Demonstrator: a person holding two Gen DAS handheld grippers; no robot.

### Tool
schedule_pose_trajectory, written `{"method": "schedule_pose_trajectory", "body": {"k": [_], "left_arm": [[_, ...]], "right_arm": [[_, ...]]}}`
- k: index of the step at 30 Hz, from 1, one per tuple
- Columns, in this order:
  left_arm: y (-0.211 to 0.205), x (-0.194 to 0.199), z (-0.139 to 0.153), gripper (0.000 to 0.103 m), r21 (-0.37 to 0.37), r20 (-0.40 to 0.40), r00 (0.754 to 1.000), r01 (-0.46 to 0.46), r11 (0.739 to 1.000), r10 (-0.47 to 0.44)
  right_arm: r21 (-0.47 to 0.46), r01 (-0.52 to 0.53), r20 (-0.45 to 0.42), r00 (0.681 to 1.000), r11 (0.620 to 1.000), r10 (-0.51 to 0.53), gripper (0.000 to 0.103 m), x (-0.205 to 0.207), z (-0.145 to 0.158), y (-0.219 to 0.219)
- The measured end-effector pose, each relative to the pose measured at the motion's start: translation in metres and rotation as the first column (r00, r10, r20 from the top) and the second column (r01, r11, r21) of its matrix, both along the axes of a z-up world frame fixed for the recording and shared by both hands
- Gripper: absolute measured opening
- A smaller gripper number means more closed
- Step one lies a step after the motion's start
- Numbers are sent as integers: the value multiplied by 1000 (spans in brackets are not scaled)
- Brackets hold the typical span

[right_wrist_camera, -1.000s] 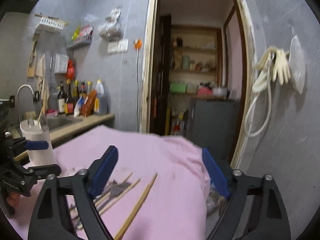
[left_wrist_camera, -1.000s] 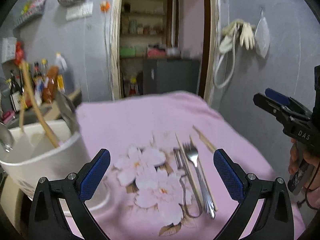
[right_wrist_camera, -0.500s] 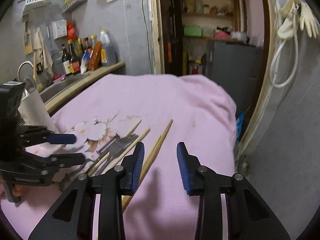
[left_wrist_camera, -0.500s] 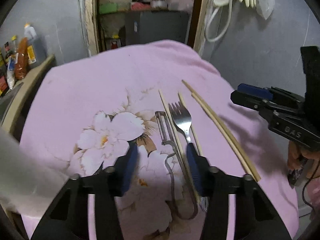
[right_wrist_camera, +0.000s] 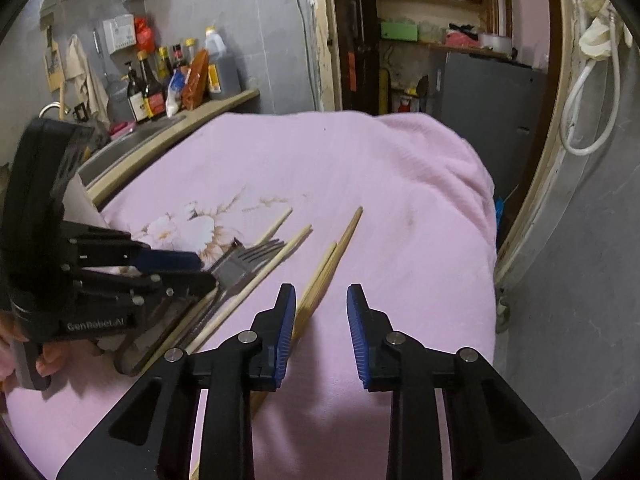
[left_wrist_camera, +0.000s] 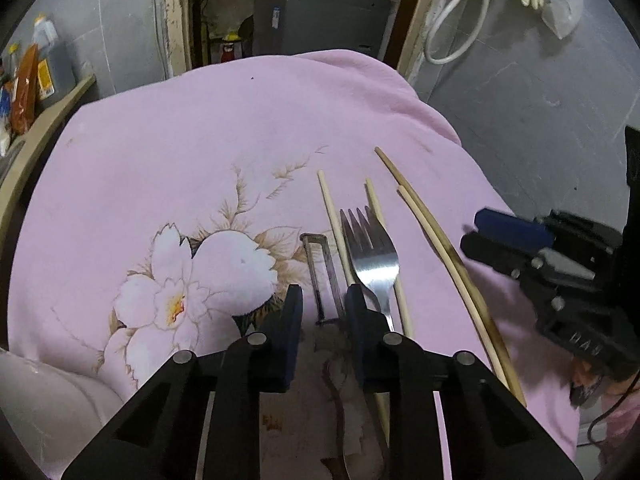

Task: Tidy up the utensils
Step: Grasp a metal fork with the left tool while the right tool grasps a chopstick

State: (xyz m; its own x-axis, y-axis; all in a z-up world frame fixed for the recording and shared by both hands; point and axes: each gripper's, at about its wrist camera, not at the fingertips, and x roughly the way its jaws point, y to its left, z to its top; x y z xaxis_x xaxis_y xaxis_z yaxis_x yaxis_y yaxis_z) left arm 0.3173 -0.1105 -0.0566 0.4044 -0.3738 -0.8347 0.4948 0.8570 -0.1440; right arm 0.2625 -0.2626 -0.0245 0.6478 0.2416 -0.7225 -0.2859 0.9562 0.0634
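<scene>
Dim indoor light, soft shadows, fisheye-bent edges with dark vignetted corners.

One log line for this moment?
left claw: part-open over metal wire-handled peeler | right claw: part-open beside darker wooden chopsticks

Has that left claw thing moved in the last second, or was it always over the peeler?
Yes. The left gripper has dropped toward the pink cloth and narrowed its jaws around the peeler; the white utensil holder has slid almost out of view.

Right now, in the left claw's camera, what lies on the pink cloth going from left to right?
White container → flower print → peeler → fork → darker pair of chopsticks → the other claw.
</scene>
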Motion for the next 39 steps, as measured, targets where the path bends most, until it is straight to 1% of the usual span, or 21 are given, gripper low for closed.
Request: {"method": "schedule_pose_trajectory", "body": {"k": [2, 4, 8, 10, 13, 16, 20, 24, 27, 30, 31, 32, 33, 37, 39], "left_arm": [[-1, 3, 0, 19, 5, -2, 1000, -8, 1000, 8], [-4, 4, 0, 19, 28, 7, 1000, -4, 1000, 4], [-10, 3, -2, 16, 63, 21, 1000, 2, 998, -3], [-5, 5, -2, 14, 45, 9, 1000, -1, 999, 1], [0, 5, -3, 14, 26, -1, 1000, -6, 1000, 6], [3, 3, -1, 14, 37, -3, 1000, -5, 999, 5], [1, 2, -2, 14, 45, 0, 1000, 1, 999, -1], [-1, 2, -1, 15, 63, -7, 1000, 9, 998, -9], [-2, 4, -2, 15, 66, -17, 1000, 13, 998, -12], [-8, 9, -3, 15, 79, -25, 1000, 9, 997, -7], [-9, 10, -3, 14, 85, -26, 1000, 6, 996, -4], [-10, 10, -2, 13, 92, -26, 1000, 1, 996, 1], [-11, 9, -2, 13, 93, -25, 1000, -6, 996, 9], [-5, 6, -2, 10, 40, -29, 998, -51, 998, 52], [0, -1, 0, 10, 16, -8, 998, -57, 998, 57]], "right_arm": [[-19, 4, -23, 1000, 1000, -4, 22, 4, -4, 1], [-26, 2, -54, 999, 1000, -3, 21, 11, -8, 1], [-54, 17, -58, 998, 998, -20, 19, 20, -9, 2], [-25, 18, -79, 997, 1000, -20, 19, 29, -8, -1], [-7, 22, -96, 995, 1000, -22, 19, 39, -10, -1], [-2, 19, -129, 991, 1000, -20, 19, 50, -14, 4], [-17, 41, -131, 990, 999, -43, 18, 62, -14, 6], [40, 93, -171, 982, 995, -85, 18, 83, -17, -6], [59, 114, -208, 973, 992, -99, 16, 94, -21, -11], [33, 105, -213, 972, 994, -95, 16, 96, -20, -7], [25, 105, -206, 974, 994, -98, 15, 94, -20, -5], [14, 108, -200, 974, 994, -103, 10, 93, -20, -4], [10, 116, -200, 974, 993, -111, 9, 92, -20, -5], [56, 160, -212, 966, 986, -144, 4, 86, -18, -10], [85, 165, -201, 969, 983, -145, 4, 80, -15, -12]]}}
